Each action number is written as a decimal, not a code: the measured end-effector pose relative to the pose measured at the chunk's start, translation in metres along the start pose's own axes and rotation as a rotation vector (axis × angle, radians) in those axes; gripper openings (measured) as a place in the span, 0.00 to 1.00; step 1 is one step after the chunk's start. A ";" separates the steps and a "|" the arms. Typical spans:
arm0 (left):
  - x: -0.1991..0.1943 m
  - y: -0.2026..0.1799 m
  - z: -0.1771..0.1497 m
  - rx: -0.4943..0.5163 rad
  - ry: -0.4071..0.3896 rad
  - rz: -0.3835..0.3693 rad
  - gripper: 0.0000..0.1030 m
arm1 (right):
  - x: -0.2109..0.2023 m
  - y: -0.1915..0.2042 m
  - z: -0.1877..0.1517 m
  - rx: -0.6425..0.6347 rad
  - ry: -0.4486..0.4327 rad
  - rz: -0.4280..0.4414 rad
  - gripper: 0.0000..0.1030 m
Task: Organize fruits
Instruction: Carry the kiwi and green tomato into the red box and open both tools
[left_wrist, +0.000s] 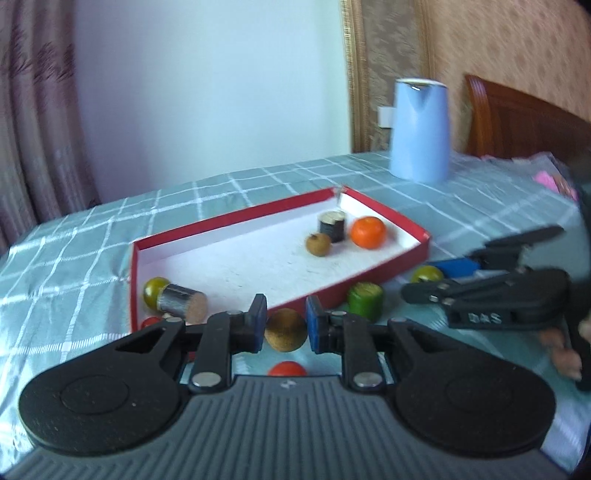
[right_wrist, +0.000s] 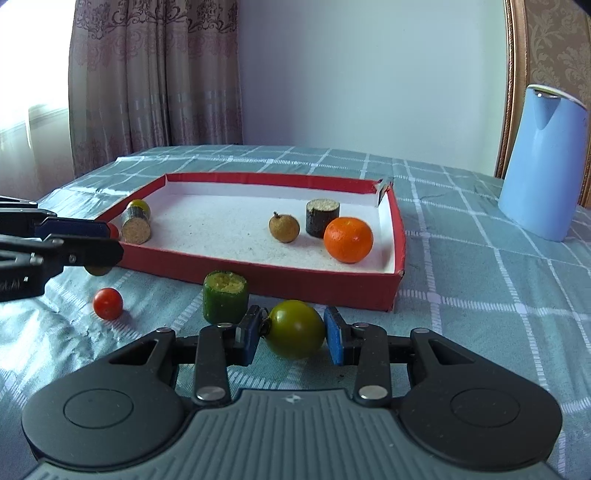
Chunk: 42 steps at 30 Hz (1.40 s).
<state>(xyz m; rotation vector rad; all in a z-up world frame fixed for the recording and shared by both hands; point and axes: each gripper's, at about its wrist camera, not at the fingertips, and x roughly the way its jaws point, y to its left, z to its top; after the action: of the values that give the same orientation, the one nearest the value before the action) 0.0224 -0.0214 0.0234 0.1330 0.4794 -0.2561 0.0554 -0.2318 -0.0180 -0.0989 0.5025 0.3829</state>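
My left gripper (left_wrist: 286, 326) is shut on a round brown fruit (left_wrist: 286, 330), held just in front of the red tray's near wall (left_wrist: 314, 295). In the right wrist view the left gripper (right_wrist: 110, 243) comes in from the left, with the brown fruit (right_wrist: 96, 271) showing under its fingers. My right gripper (right_wrist: 293, 330) is shut on a green tomato (right_wrist: 293, 328) on the cloth. The tray (right_wrist: 258, 273) holds an orange (right_wrist: 348, 239), a second brown fruit (right_wrist: 283, 229), an upright dark cylinder (right_wrist: 322, 218), a lying cylinder (right_wrist: 135, 225) and a yellow-green fruit (right_wrist: 139, 205).
A green cylinder (right_wrist: 224, 301) and a red cherry tomato (right_wrist: 107, 303) sit on the checked cloth before the tray. A light-blue jug (right_wrist: 543, 162) stands at the back right. A wooden chair back (left_wrist: 517, 118) rises behind the table.
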 end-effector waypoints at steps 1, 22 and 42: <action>0.002 0.004 0.001 -0.019 0.004 0.003 0.20 | 0.000 0.000 0.000 0.001 -0.005 -0.003 0.35; 0.075 0.050 0.033 -0.197 0.052 0.153 0.20 | 0.040 0.006 0.069 -0.006 -0.029 -0.017 0.34; 0.112 0.085 0.042 -0.294 0.097 0.286 0.20 | 0.128 0.057 0.095 -0.113 0.114 0.027 0.34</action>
<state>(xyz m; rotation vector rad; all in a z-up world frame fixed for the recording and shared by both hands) 0.1597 0.0287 0.0130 -0.0735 0.5819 0.1026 0.1796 -0.1188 0.0029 -0.2247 0.5955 0.4343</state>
